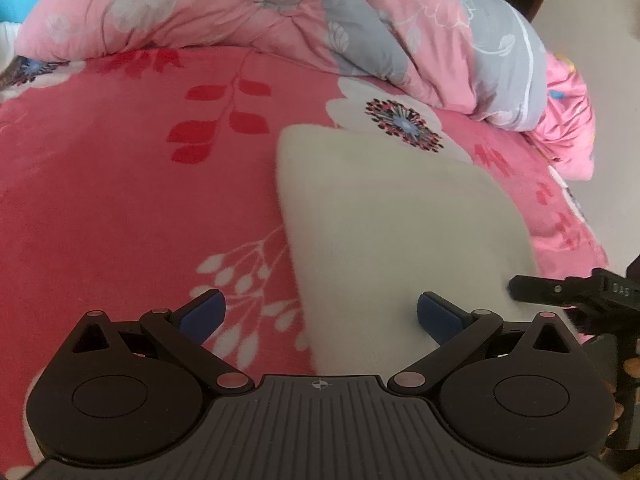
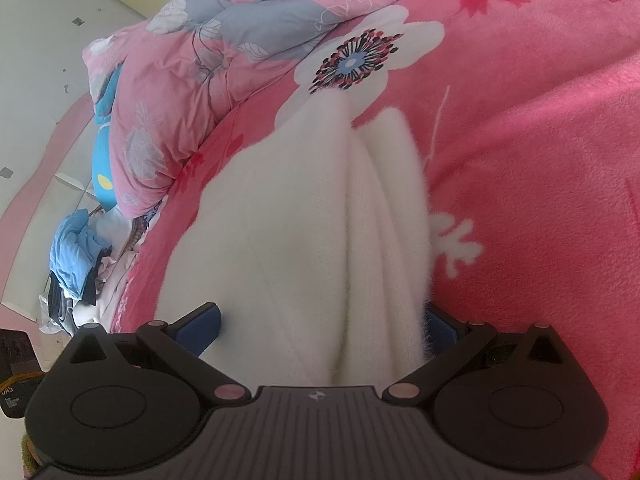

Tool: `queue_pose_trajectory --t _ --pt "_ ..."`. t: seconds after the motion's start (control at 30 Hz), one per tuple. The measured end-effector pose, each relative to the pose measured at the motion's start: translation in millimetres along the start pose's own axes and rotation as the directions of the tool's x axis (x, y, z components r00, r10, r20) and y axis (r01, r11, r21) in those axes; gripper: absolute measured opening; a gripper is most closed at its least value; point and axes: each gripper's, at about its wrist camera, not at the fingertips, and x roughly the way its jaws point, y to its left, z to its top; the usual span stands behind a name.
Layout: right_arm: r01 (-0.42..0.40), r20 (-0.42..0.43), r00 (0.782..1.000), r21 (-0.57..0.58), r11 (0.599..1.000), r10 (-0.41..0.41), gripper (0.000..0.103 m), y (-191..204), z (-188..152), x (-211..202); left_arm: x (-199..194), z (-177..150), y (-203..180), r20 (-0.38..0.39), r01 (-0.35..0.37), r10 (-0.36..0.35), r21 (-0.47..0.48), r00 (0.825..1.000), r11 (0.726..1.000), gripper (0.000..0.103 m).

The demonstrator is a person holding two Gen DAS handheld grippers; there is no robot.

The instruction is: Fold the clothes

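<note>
Fluffy white garment fills the space between the right gripper's spread blue pads, bunched in soft ridges on a pink floral bedspread. Ahead of the left gripper, also spread and empty, its smooth edge lies flat. Light, limp and slightly slippery-looking, it likely wants pinching at a folded edge or corner.

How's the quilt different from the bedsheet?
The quilt is pale pink with grey flowers; the bedsheet is deeper pink with red leaves and white blossoms. The quilt lies bunched in a heap at the far side; the bedsheet lies spread flat, with the white garment on it. Both are floral and pink.
</note>
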Motion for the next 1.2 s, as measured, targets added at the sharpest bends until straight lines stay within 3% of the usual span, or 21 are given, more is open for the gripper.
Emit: queue_pose_trajectory --t 0.57,1.2 --pt "0.001 0.004 1.000 -0.001 1.000 -0.001 0.103 0.5 -0.1 0.6 -3.0 -2.7 -7.3 0.056 -0.027 0.022 0.083 0.998 0.996 0.103" --pt "0.004 0.001 1.000 -0.005 1.000 -0.004 0.103 0.5 0.4 1.0 -1.6 -3.2 -2.0 0.042 0.000 -0.003 0.054 0.999 0.999 0.103"
